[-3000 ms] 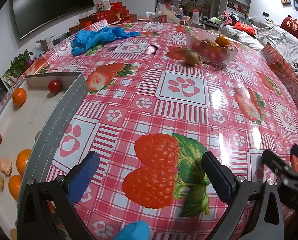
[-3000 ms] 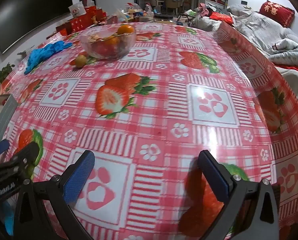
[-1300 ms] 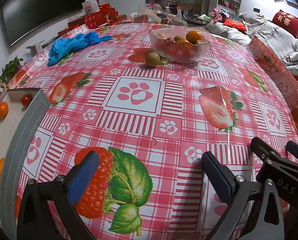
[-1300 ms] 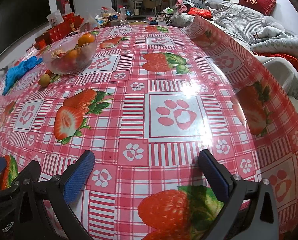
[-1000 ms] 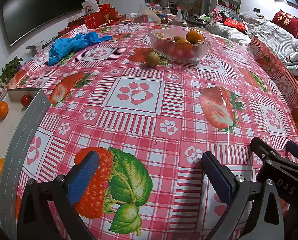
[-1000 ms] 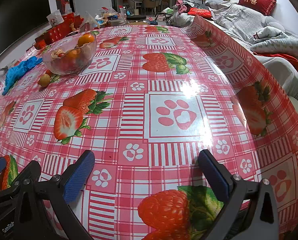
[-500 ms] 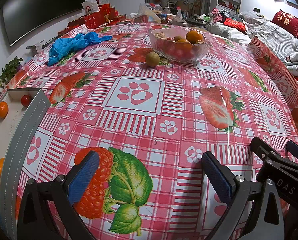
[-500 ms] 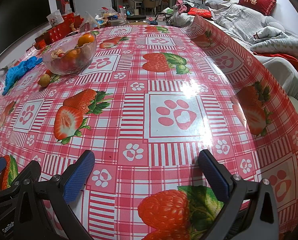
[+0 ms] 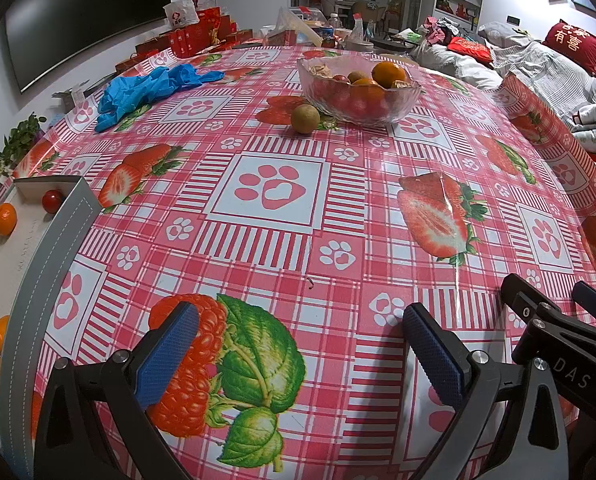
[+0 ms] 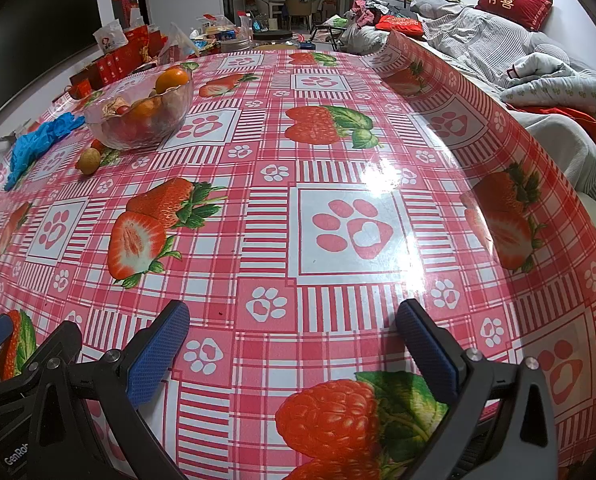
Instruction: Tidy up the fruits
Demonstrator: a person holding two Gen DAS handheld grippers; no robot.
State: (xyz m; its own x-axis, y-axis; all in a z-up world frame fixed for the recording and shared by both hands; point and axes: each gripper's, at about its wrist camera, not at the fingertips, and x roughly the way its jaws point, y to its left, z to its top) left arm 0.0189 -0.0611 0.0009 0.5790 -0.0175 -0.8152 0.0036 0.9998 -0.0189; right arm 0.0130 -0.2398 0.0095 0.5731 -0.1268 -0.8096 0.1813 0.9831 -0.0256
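Fruits fill a clear glass bowl (image 9: 360, 98) at the far side of the surface (image 9: 338, 216), which wears a red-and-white checked cloth printed with strawberries and paw marks. Oranges, small red fruits and a brownish one are heaped inside it. One round yellow-brown fruit (image 9: 305, 119) lies loose on the cloth just beside the bowl, on its near left. A crumpled pile of blue gloves (image 9: 146, 90) sits well to the left of the bowl, and red boxes (image 9: 186, 42) crowd the far edge. At the left rim of the left wrist view, a grey-edged tray (image 9: 44, 276) holds an orange (image 9: 5, 219) and a small red tomato (image 9: 52, 201) in its far corner, with more orange fruit and pale peel scraps nearer the camera. A dark screen hangs on the wall to the left; bedding and a red cushion lie off to the right.

Both tools rest low and level over the near edge of the surface, side by side and pointing toward the bowl. The left gripper (image 9: 298, 344) has its jaws spread wide with nothing between them, only the printed raspberry below. The right gripper (image 10: 294, 340) likewise has its jaws released and empty. The bowl and loose fruit lie well apart from both, straight ahead of the left tool and off to the far left of the right one, with bare cloth between.
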